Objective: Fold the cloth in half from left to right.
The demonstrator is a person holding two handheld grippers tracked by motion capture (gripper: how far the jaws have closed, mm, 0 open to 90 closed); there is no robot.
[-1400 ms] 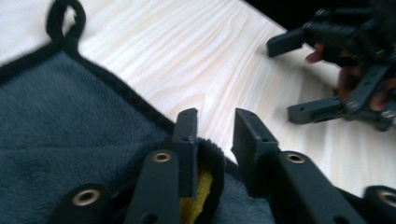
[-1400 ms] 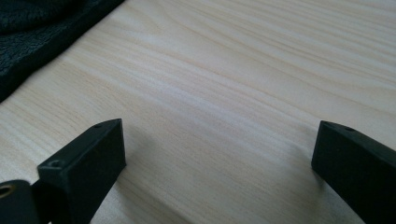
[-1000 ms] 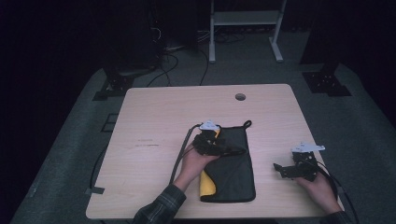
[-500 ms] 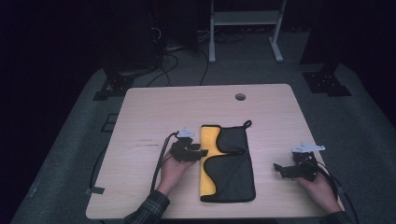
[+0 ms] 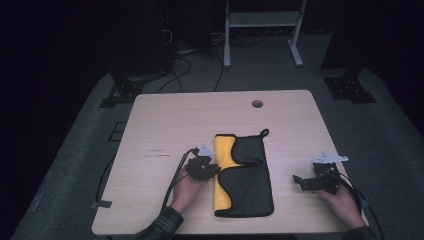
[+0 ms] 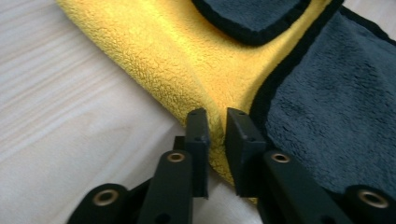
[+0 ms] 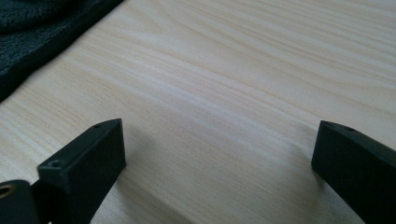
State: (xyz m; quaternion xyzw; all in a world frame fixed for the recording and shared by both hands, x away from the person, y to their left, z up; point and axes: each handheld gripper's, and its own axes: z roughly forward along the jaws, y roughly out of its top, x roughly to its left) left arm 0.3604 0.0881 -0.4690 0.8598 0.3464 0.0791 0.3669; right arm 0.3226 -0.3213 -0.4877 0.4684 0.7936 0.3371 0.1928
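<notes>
Two black jaws of my left gripper (image 6: 217, 128) have just closed, pinching the fuzzy yellow cloth (image 6: 154, 51); my right gripper (image 7: 217, 154) gapes over smooth wood.

Each tool (image 6: 217, 135) has black jaws with brass-coloured rivets, black cable, grey top plate; plaid sleeve (image 5: 162, 227).

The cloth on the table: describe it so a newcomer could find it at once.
On the light wooden table, look at the near half, between the person's two hands. The cloth lies flat there, folded, dark grey with black edging, a yellow strip along its left side and a small loop at its far corner. The left claw pinches that yellow edge.
</notes>
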